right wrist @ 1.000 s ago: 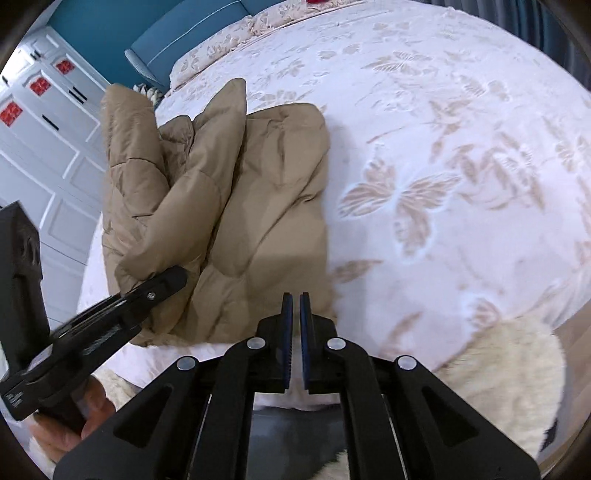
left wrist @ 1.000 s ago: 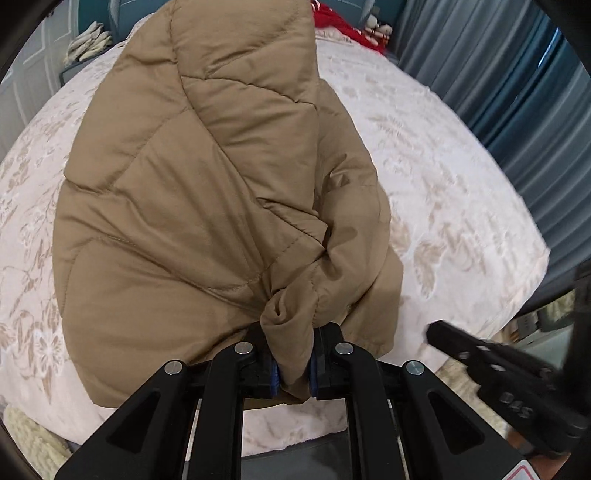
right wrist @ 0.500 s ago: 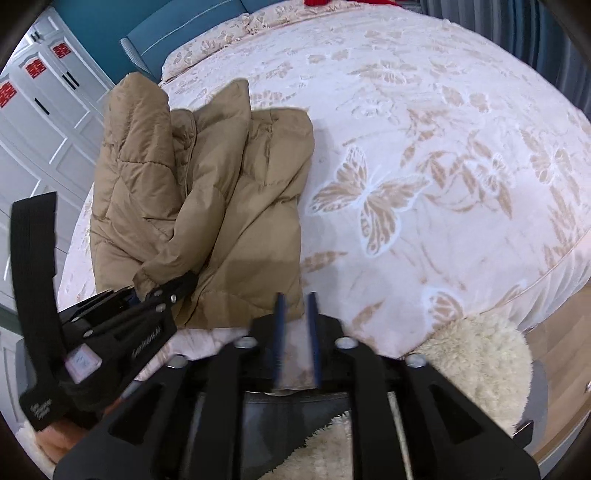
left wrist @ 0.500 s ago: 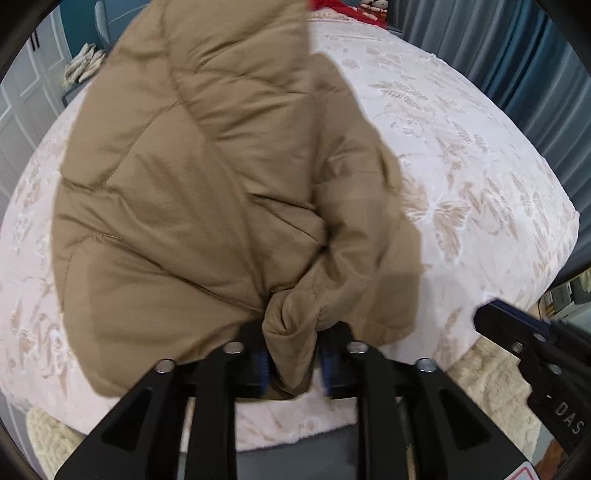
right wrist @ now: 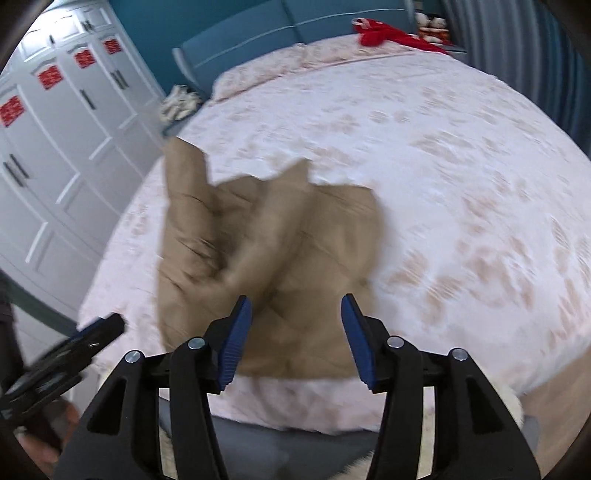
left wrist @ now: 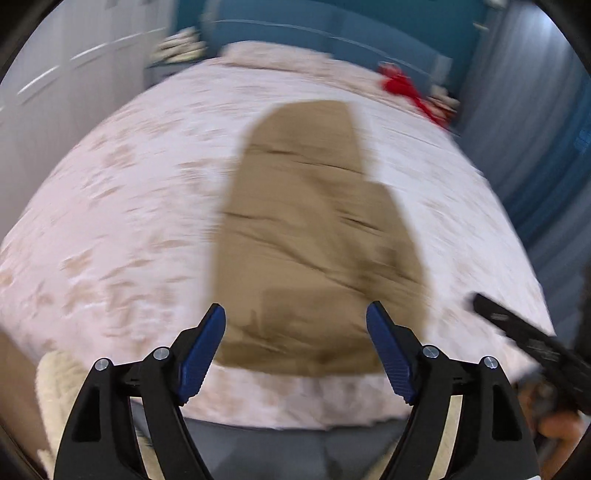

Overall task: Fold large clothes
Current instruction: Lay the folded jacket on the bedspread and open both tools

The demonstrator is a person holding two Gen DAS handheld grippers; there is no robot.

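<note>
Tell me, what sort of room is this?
Most likely a bedroom: a wide bed with a pale floral bedspread and blue padded headboard, tall white panelled wardrobe doors beside it, and a tan quilted jacket lying on the bed.

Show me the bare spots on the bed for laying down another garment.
Widest bare patch: the bedspread between the tan jacket and the curtain side. A narrower strip runs between the jacket and the wardrobe side. Crowded: the near edge, where the jacket lies, and the headboard end with the red item.
</note>
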